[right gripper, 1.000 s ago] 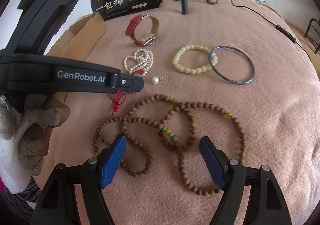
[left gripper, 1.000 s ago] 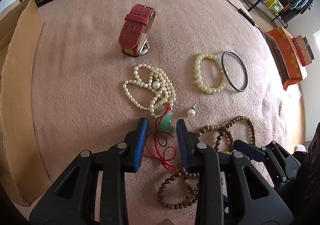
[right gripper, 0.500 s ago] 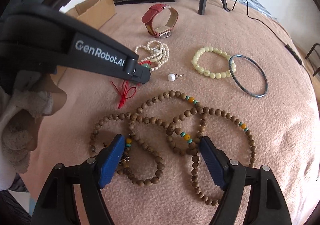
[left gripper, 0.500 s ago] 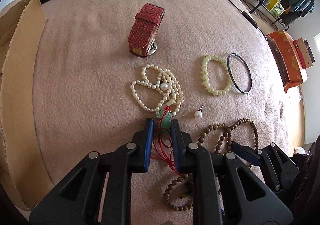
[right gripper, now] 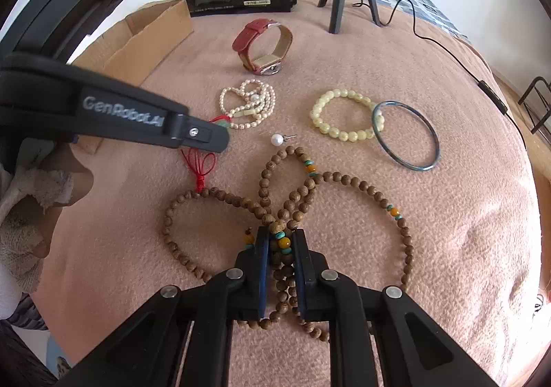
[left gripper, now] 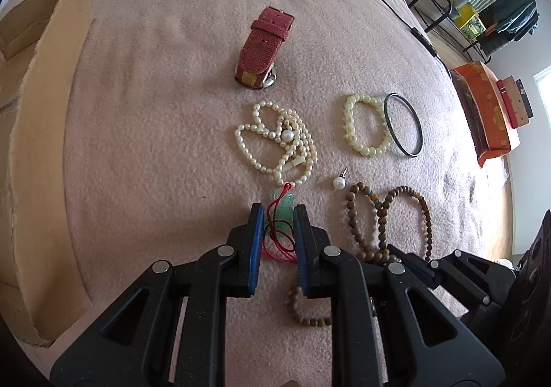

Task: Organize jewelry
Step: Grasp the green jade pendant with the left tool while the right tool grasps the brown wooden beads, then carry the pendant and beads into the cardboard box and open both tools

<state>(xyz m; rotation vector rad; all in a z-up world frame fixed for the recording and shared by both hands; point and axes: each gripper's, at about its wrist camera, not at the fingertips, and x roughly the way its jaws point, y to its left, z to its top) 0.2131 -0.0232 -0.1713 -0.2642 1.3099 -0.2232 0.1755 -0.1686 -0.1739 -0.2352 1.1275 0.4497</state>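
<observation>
With both grippers low over the pink blanket (left gripper: 144,118), snagging is the main risk. The right gripper (right gripper: 280,249) is clamped on a bunch of wooden bead strands (right gripper: 344,180); loops trail both sides, so a lift could drag the pearl stud (right gripper: 277,139). The left gripper (left gripper: 278,225) pinches the green jade pendant (left gripper: 284,204), whose red cord (left gripper: 275,249) lies slack and the pearl necklace (left gripper: 275,142) touches it, likely to tangle. Both tools point forward, fingers level. Further back: yellow bead bracelet (left gripper: 365,128), dark bangle (left gripper: 404,125), red watch (left gripper: 263,46), cardboard box (left gripper: 41,111).

Both wrist views look forward, low over the blanket (left gripper: 155,118), sharing the watch (right gripper: 263,44).
</observation>
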